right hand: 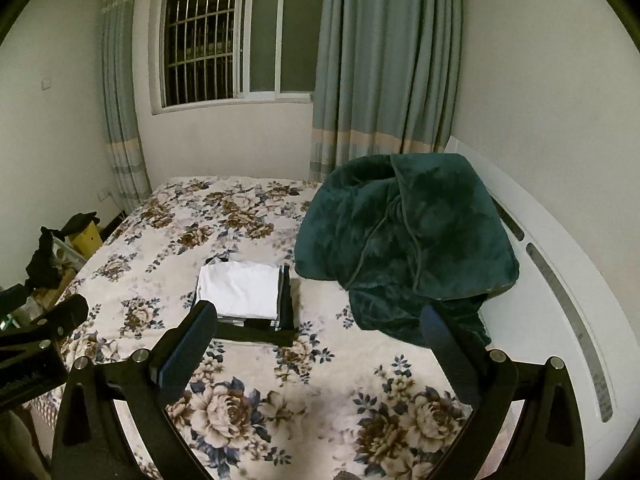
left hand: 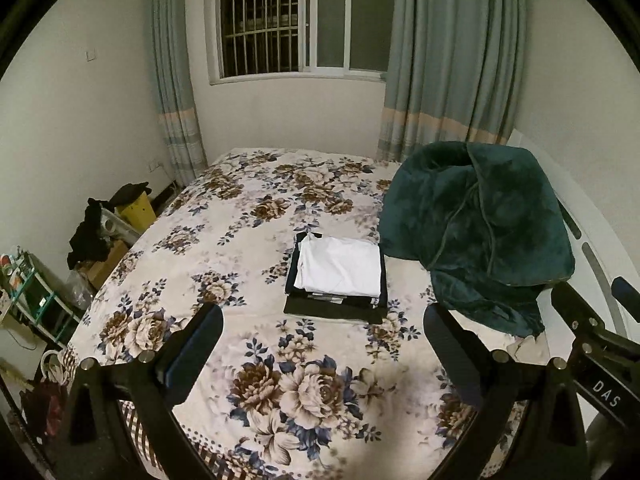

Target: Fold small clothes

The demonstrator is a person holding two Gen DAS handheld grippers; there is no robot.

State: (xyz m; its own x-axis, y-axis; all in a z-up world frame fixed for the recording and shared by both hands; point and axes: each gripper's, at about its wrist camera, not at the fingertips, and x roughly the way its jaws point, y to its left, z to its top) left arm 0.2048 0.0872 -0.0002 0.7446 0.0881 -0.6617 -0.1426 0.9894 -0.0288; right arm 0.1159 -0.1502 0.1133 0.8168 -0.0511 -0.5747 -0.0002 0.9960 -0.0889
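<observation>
— Black cloth [left hand: 86,232] is draped over the boxes at the left edge of the left wrist view, next to a yellow box [left hand: 136,210]. Do you see it too?

— Yes, at the left edge of the right wrist view as well, beside the bed [right hand: 248,400]. What about the left gripper [left hand: 322,328]?

— Its jaws stand wide apart at the bottom of its own frame, with nothing between them but the floral bedspread [left hand: 240,240]. In the right wrist view, part of it shows at the lower left.

— And the clothes?

— A stack of folded clothes [left hand: 338,276] lies at the centre of the left wrist view, a white garment [left hand: 340,266] on top of dark pieces. It is beyond the fingertips, touching neither gripper.

— In the right wrist view the same stack sits left of centre, just past the left finger.

— The right gripper [right hand: 320,316]?

— Spread wide too, gripping nothing, low in its frame above the bedspread.

— Further right?

— A dark green plush blanket [left hand: 476,232] is heaped just beside the stack, at the centre right. Behind it runs the white headboard [right hand: 560,280], curving down the right edge. Grey-blue curtains [right hand: 384,60] flank a barred window [left hand: 260,20] at the top.
</observation>
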